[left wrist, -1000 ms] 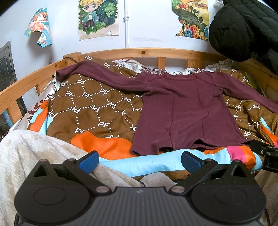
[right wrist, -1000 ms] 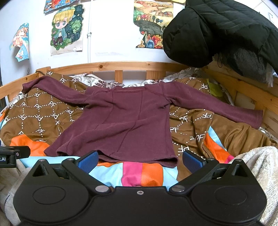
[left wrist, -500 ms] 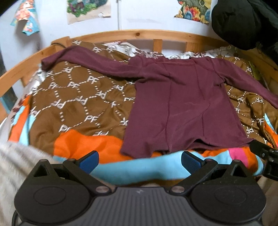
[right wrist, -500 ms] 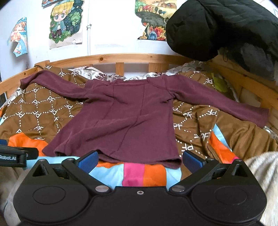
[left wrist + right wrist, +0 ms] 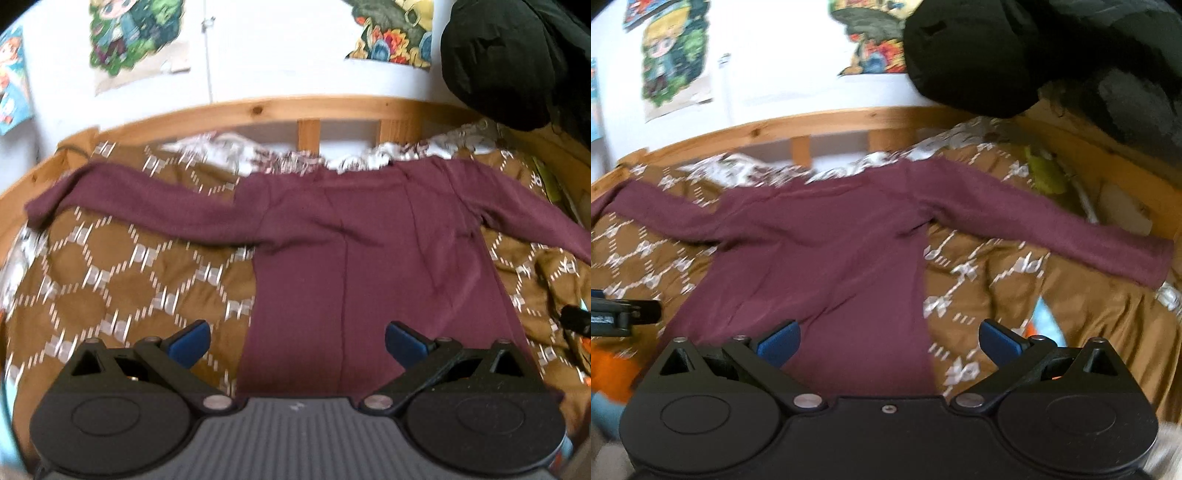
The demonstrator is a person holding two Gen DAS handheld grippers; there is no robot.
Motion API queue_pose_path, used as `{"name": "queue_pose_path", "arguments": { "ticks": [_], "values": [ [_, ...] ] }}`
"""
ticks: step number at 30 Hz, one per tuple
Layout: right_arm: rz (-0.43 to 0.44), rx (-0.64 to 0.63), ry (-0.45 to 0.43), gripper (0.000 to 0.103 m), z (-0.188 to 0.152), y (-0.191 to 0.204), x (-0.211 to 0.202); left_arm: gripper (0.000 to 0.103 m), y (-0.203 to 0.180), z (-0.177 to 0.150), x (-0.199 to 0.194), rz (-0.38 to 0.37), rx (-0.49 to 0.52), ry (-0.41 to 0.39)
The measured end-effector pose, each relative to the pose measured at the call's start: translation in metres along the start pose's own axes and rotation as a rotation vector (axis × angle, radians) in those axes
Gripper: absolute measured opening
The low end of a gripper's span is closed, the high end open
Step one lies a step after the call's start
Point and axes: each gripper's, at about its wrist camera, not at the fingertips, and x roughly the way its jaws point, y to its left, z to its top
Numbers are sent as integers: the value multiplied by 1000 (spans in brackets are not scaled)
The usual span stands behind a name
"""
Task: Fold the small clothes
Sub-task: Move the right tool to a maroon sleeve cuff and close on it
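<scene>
Left wrist view: the left tongs [image 5: 297,341] have advanced over the bed since a second ago. The hem and the orange and blue bedding, then in sight ahead of the pads [image 5: 190,341], are now hidden under the body of the tool. The frame is motion-blurred, so the advance appears to be in progress. Jaws spread wide, nothing between them. The top [image 5: 369,273] lies flat on the quilt [image 5: 110,291], collar far, hem near. Its torso fills the gap between the pads and extends ahead; its left edge runs just inside the left pad. One sleeve stretches far-left, the other far-right.

Right wrist view: the right tongs [image 5: 888,341] have moved in likewise; the hem is now below the frame of view. Jaws spread wide, empty. The right edge of the torso falls between the pads; bare quilt lies ahead of the right pad. The right sleeve [image 5: 1052,236] runs out far-right, well apart from the tongs. The left tongs show at the left border.

Judgement: reach phase only. No grasp yet, no fold made. Both tools are closing on the garment, probably toward the sleeves or shoulders.
</scene>
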Motion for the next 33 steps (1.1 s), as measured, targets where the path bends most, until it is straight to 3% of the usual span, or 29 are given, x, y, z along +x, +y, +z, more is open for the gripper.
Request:
{"name": "queue_pose_path", "arguments": {
  "ticks": [6, 10, 13, 19, 24, 28, 33],
  "values": [
    [-94, 102, 13, 103, 27, -37, 43, 102, -10, 20, 46, -29, 13, -29],
    [-138, 161, 9, 103, 38, -64, 67, 102, -15, 15, 72, -47, 13, -34],
    [-160, 220, -43, 103, 37, -85, 75, 102, -14, 8, 83, -16, 17, -23],
    [-234, 495, -93, 103, 29, -141, 81, 102, 2, 3, 91, -37, -56, 36],
    [-374, 582, -171, 103, 33, -177, 84, 102, 13, 2, 98, -45, -119, 69],
    [-459, 664, -121, 102, 32, -205, 99, 102, 15, 1, 101, -36, -127, 84],
    [-610, 751, -86, 94, 28, -225, 115, 102, 11, 1, 102, -13, -109, 99]
  ]
}}
